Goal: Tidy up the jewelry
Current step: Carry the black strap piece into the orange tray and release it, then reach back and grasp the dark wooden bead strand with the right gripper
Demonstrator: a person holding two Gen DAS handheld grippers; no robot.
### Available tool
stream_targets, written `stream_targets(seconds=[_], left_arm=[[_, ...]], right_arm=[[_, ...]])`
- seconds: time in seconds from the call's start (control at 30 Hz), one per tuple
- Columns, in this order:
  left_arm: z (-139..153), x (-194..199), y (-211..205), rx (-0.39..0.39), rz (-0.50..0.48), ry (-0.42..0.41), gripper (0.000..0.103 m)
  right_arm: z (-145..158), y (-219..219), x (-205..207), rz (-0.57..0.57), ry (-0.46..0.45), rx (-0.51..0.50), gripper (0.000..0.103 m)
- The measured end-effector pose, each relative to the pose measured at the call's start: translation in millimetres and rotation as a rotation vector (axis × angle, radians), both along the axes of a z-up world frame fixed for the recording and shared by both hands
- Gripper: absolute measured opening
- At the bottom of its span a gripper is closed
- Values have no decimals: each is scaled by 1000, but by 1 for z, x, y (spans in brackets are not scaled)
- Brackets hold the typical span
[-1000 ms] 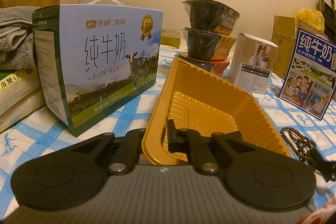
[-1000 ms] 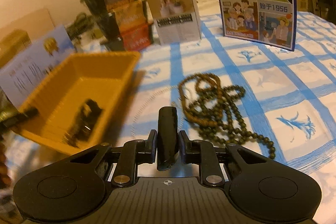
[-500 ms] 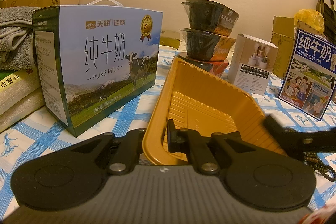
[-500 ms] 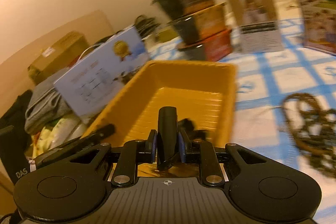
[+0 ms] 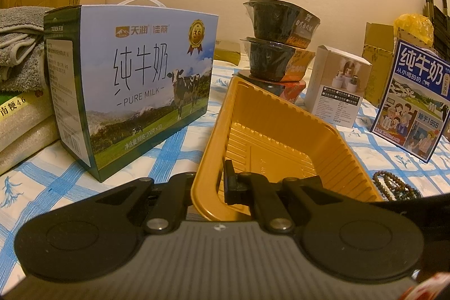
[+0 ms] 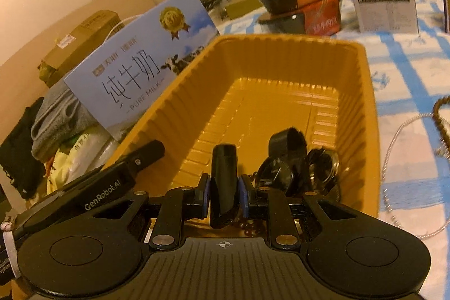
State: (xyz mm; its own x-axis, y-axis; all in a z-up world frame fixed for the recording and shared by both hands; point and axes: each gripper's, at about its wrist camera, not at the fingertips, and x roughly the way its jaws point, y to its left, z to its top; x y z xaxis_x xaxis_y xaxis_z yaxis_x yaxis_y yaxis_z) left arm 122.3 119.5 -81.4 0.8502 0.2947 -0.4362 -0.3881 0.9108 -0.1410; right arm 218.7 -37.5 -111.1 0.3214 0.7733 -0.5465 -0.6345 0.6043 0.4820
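Observation:
A yellow ribbed plastic tray (image 5: 281, 131) (image 6: 281, 69) lies on the checked cloth. My left gripper (image 5: 215, 183) is shut on the tray's near wall, one finger inside and one outside; the right wrist view shows its finger (image 6: 146, 155) at the tray's left rim. My right gripper (image 6: 224, 187) is shut on a glossy black oblong piece (image 6: 223, 176) and hangs over the tray's near end. Black watches (image 6: 284, 170) lie in the tray's near right corner. A brown bead necklace (image 5: 393, 183) (image 6: 443, 114) and a silver chain (image 6: 399, 131) lie on the cloth right of the tray.
A blue milk carton (image 5: 135, 92) stands left of the tray, with towels (image 5: 19, 47) and bags beyond it. Stacked black bowls (image 5: 278, 47), a small white box (image 5: 337, 86) and a second milk box (image 5: 416, 97) stand behind and to the right.
My right gripper has swung left, from above the bead necklace to over the tray, carrying the black piece. The left gripper and the tray have not moved.

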Motion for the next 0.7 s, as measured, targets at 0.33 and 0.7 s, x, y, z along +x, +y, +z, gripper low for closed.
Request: stream_targets(seconds=[0.33,0.7], left_arm=[[-1,1,0,1,5,7,6],[-2,1,0,1,8,10,7]], right_arm=[[18,-24,-8,-35,-40,66,38],[29,-60,-10,-129,-57,86,38]])
